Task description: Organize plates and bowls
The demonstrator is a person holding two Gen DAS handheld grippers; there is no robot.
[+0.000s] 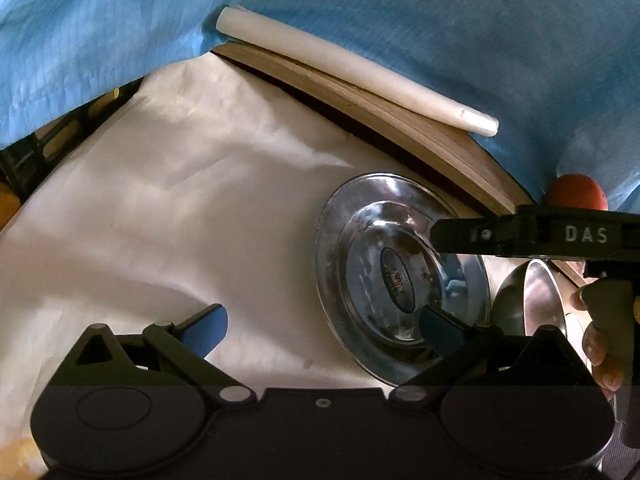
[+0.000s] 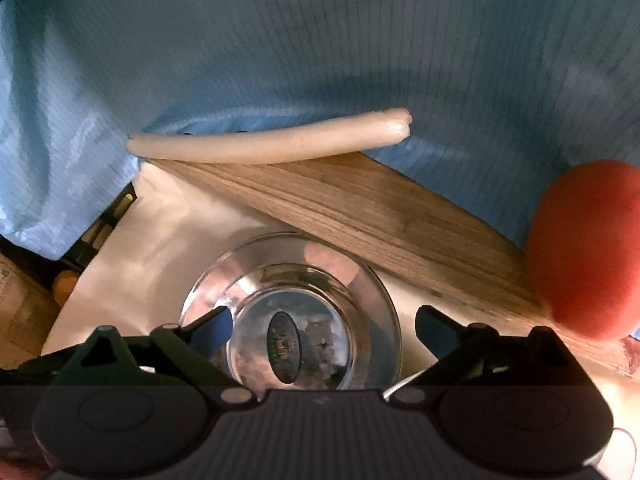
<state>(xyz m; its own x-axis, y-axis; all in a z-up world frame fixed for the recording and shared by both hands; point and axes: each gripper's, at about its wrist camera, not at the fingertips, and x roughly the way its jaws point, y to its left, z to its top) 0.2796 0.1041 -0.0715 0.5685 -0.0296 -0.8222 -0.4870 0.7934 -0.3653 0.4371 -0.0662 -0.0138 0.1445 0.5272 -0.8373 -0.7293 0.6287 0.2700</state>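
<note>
A shiny steel plate (image 1: 340,264) with a round label at its centre lies on white cloth at the right of the left wrist view. A steel bowl (image 1: 536,296) sits just right of it. My left gripper (image 1: 324,328) is open and empty, its right fingertip over the plate's near rim. The right gripper shows there as a black bar reaching over the plate and bowl. In the right wrist view the same plate (image 2: 296,276) lies directly ahead. My right gripper (image 2: 324,330) is open above it, holding nothing.
A wooden board (image 1: 440,140) (image 2: 360,208) runs behind the plate, with a white foam tube (image 1: 352,68) (image 2: 272,142) on its far edge. A blue sheet (image 1: 360,8) hangs behind. An orange ball (image 2: 588,252) sits at the right. A dark crate (image 1: 40,148) stands at the left.
</note>
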